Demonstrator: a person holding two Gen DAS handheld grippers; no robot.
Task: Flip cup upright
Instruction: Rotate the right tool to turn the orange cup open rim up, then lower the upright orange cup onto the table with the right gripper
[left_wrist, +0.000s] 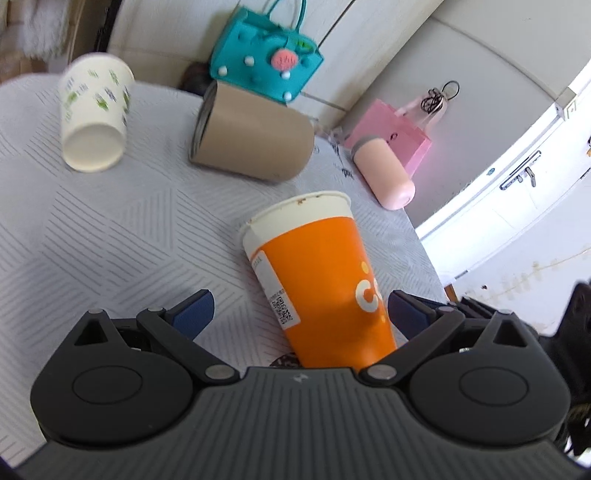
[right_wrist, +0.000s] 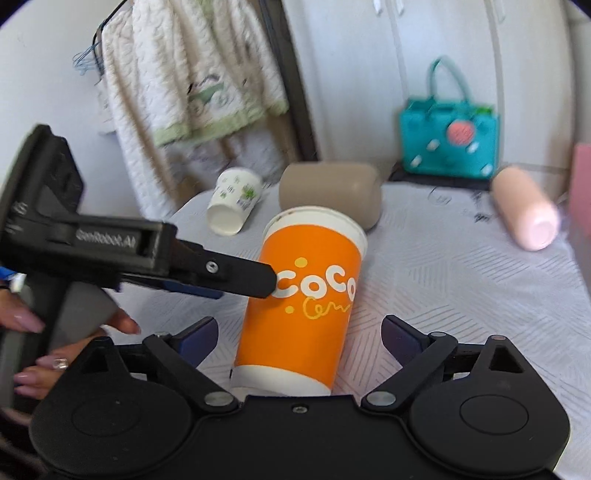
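Note:
An orange paper cup (left_wrist: 325, 288) with a white rim stands between the open fingers of my left gripper (left_wrist: 299, 314), leaning a little. Its right pad (left_wrist: 406, 310) is close against the cup wall and the left pad (left_wrist: 194, 312) is apart from it. In the right wrist view the same cup (right_wrist: 299, 306) stands between the open fingers of my right gripper (right_wrist: 299, 339), touching neither pad. The left gripper's finger (right_wrist: 240, 277) reaches in from the left against the cup's side.
On the grey patterned tablecloth (left_wrist: 110, 229) lie a white paper cup with green print (left_wrist: 92, 118), a tan tumbler (left_wrist: 251, 136) and a pink bottle (left_wrist: 384, 177), all on their sides. A teal bag (left_wrist: 266, 55) and a pink bag (left_wrist: 391, 136) stand behind.

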